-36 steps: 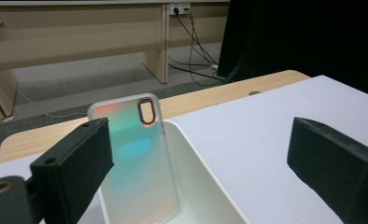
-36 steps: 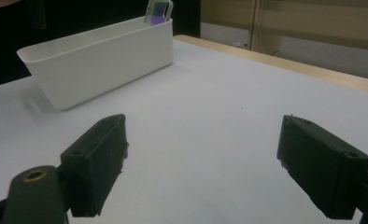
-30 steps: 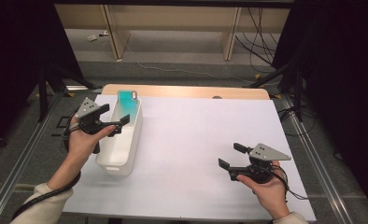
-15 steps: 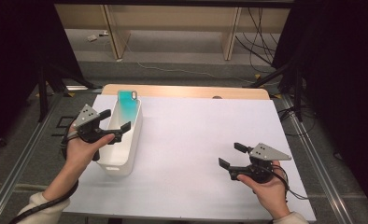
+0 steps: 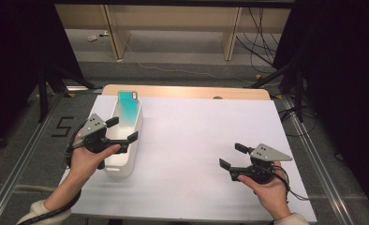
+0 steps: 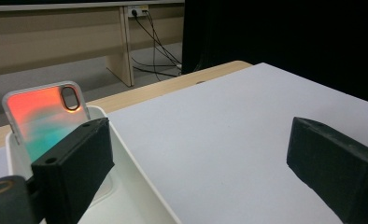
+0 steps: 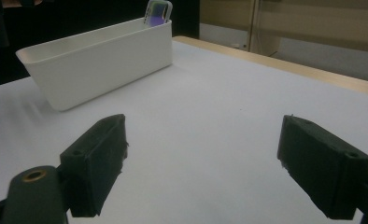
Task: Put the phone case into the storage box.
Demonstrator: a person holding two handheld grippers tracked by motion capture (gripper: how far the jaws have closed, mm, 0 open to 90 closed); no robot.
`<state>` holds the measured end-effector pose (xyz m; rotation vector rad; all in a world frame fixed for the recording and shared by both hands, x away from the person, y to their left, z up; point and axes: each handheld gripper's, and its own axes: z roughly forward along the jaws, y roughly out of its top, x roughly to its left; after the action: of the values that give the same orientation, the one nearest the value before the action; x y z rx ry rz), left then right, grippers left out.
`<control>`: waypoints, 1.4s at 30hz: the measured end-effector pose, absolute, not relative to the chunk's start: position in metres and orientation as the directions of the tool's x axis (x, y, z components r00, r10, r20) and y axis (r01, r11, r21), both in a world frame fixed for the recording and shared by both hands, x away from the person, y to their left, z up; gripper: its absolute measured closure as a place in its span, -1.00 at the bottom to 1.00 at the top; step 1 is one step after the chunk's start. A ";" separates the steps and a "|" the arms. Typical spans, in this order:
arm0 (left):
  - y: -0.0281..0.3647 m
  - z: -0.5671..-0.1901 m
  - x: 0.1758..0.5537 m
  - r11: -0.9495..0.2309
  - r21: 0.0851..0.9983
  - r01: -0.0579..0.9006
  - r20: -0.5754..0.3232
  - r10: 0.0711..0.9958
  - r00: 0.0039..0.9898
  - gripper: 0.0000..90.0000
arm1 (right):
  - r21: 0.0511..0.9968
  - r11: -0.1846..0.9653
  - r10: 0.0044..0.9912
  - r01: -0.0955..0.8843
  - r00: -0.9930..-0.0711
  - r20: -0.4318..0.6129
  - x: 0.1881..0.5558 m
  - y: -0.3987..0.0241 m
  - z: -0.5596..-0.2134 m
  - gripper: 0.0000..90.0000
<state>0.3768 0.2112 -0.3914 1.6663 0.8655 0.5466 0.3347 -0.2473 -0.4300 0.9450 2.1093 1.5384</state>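
High view: a white oblong bin [image 5: 126, 140] stands lengthwise near the left edge of the white counter [image 5: 201, 140], and a phone case [image 5: 128, 107] with a teal-tinted back leans upright against the bin's far end, camera cutout at the top. The left gripper [image 5: 121, 130] hovers over the near half of the bin, jaws spread wide and holding nothing, one jaw above the bin's interior and the other past its inner wall. In the left gripper view the case [image 6: 46, 119] glows orange to teal just behind the left-hand jaw. The right gripper [image 5: 232, 156] hangs over bare counter well apart from the bin, jaws likewise wide and empty; the right gripper view shows the bin [image 7: 98, 60] far off.
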 end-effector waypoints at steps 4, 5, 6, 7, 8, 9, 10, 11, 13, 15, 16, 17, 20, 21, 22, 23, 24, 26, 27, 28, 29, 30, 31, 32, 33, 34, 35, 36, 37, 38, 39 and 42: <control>0.207 -0.392 0.370 -0.115 0.962 0.250 -0.074 0.767 0.638 -0.87 | 0.935 0.187 0.705 0.303 -0.703 0.087 0.335 -0.248 -0.430 -0.62; 0.206 -0.393 0.368 -0.115 0.962 0.249 -0.073 0.767 0.637 -0.87 | 0.936 0.189 0.706 0.298 -0.704 0.081 0.335 -0.248 -0.430 -0.62; 0.206 -0.393 0.367 -0.114 0.963 0.244 -0.072 0.764 0.642 -0.87 | 0.937 0.191 0.706 0.293 -0.704 0.076 0.335 -0.248 -0.430 -0.62; 0.205 -0.394 0.365 -0.112 0.964 0.243 -0.073 0.763 0.642 -0.87 | 0.936 0.181 0.699 0.303 -0.709 0.095 0.335 -0.248 -0.430 -0.62; 0.204 -0.394 0.363 -0.110 0.965 0.240 -0.073 0.762 0.644 -0.87 | 0.936 0.182 0.698 0.302 -0.710 0.093 0.335 -0.248 -0.430 -0.62; 0.204 -0.395 0.362 -0.112 0.965 0.238 -0.071 0.760 0.647 -0.87 | 0.936 0.183 0.698 0.301 -0.710 0.092 0.335 -0.248 -0.430 -0.62; 0.203 -0.396 0.360 -0.109 0.965 0.238 -0.074 0.758 0.648 -0.87 | 0.936 0.183 0.698 0.302 -0.710 0.093 0.335 -0.247 -0.430 -0.62; 0.202 -0.397 0.359 -0.113 0.965 0.237 -0.072 0.756 0.651 -0.87 | 0.935 0.184 0.698 0.303 -0.710 0.093 0.335 -0.247 -0.430 -0.62; 0.200 -0.401 0.357 -0.125 0.962 0.241 -0.069 0.746 0.663 -0.87 | 0.936 0.194 0.704 0.295 -0.706 0.076 0.335 -0.248 -0.431 -0.62; 0.198 -0.405 0.356 -0.127 0.961 0.244 -0.071 0.742 0.666 -0.87 | 0.935 0.194 0.704 0.295 -0.706 0.077 0.335 -0.248 -0.431 -0.62; 0.198 -0.406 0.355 -0.130 0.961 0.243 -0.068 0.741 0.668 -0.87 | 0.934 0.188 0.701 0.304 -0.707 0.089 0.335 -0.248 -0.430 -0.62; 0.197 -0.408 0.355 -0.130 0.962 0.242 -0.069 0.738 0.671 -0.87 | 0.934 0.188 0.701 0.304 -0.708 0.089 0.335 -0.248 -0.430 -0.62; 0.196 -0.410 0.353 -0.140 0.960 0.241 -0.064 0.733 0.678 -0.88 | 0.936 0.192 0.701 0.296 -0.709 0.080 0.335 -0.248 -0.431 -0.62; 0.195 -0.411 0.352 -0.137 0.960 0.242 -0.066 0.733 0.677 -0.88 | 0.936 0.193 0.703 0.294 -0.707 0.078 0.335 -0.248 -0.431 -0.62; 0.195 -0.411 0.351 -0.138 0.960 0.242 -0.066 0.732 0.678 -0.88 | 0.936 0.192 0.700 0.296 -0.710 0.080 0.335 -0.248 -0.431 -0.62; 0.195 -0.412 0.350 -0.139 0.960 0.242 -0.065 0.732 0.678 -0.88 | 0.934 0.188 0.699 0.304 -0.710 0.090 0.335 -0.248 -0.430 -0.62; 0.195 -0.413 0.349 -0.142 0.961 0.239 -0.061 0.731 0.680 -0.88 | 0.935 0.185 0.697 0.302 -0.711 0.092 0.335 -0.247 -0.430 -0.62; 0.195 -0.413 0.347 -0.148 0.960 0.236 -0.055 0.728 0.683 -0.88 | 0.935 0.186 0.697 0.301 -0.711 0.091 0.335 -0.247 -0.430 -0.62; 0.194 -0.414 0.346 -0.149 0.961 0.234 -0.053 0.728 0.684 -0.88 | 0.937 0.180 0.698 0.299 -0.710 0.092 0.335 -0.247 -0.431 -0.62; 0.194 -0.415 0.345 -0.151 0.961 0.232 -0.052 0.725 0.686 -0.88 | 0.937 0.182 0.698 0.300 -0.710 0.092 0.335 -0.247 -0.431 -0.62; 0.194 -0.415 0.344 -0.149 0.961 0.233 -0.054 0.725 0.686 -0.88 | 0.937 0.180 0.698 0.300 -0.711 0.093 0.335 -0.247 -0.431 -0.62; 0.194 -0.416 0.343 -0.152 0.960 0.233 -0.053 0.724 0.688 -0.88 | 0.937 0.181 0.697 0.300 -0.711 0.093 0.335 -0.247 -0.431 -0.62; 0.194 -0.417 0.342 -0.162 0.960 0.228 -0.043 0.720 0.692 -0.88 | 0.936 0.182 0.697 0.300 -0.711 0.092 0.334 -0.247 -0.431 -0.62; 0.194 -0.417 0.341 -0.162 0.960 0.229 -0.044 0.719 0.693 -0.88 | 0.936 0.183 0.698 0.299 -0.711 0.091 0.334 -0.247 -0.431 -0.62; 0.194 -0.418 0.340 -0.162 0.960 0.228 -0.043 0.719 0.694 -0.88 | 0.937 0.182 0.697 0.299 -0.711 0.091 0.335 -0.247 -0.431 -0.62; 0.194 -0.418 0.339 -0.162 0.960 0.227 -0.041 0.721 0.692 -0.88 | 0.935 0.186 0.696 0.301 -0.712 0.091 0.335 -0.248 -0.430 -0.62; 0.195 -0.419 0.339 -0.163 0.960 0.229 -0.043 0.721 0.692 -0.88 | 0.935 0.186 0.697 0.302 -0.712 0.091 0.335 -0.248 -0.430 -0.62; 0.195 -0.420 0.338 -0.162 0.959 0.231 -0.045 0.721 0.691 -0.88 | 0.934 0.190 0.698 0.303 -0.710 0.088 0.335 -0.248 -0.430 -0.62; 0.195 -0.420 0.338 -0.160 0.960 0.231 -0.046 0.721 0.692 -0.88 | 0.934 0.191 0.699 0.303 -0.710 0.088 0.334 -0.248 -0.430 -0.62; 0.195 -0.421 0.338 -0.159 0.960 0.232 -0.048 0.721 0.692 -0.88 | 0.935 0.191 0.704 0.300 -0.706 0.082 0.334 -0.247 -0.430 -0.62; 0.195 -0.421 0.338 -0.161 0.959 0.232 -0.046 0.719 0.693 -0.88 | 0.934 0.192 0.704 0.300 -0.706 0.082 0.334 -0.247 -0.430 -0.63; 0.195 -0.421 0.338 -0.162 0.960 0.227 -0.043 0.719 0.694 -0.88 | 0.934 0.192 0.705 0.300 -0.705 0.081 0.334 -0.247 -0.430 -0.62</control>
<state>0.3376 0.1948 -0.4214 1.7203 0.7641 0.5170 0.3343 -0.2470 -0.4305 0.9440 2.1083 1.5190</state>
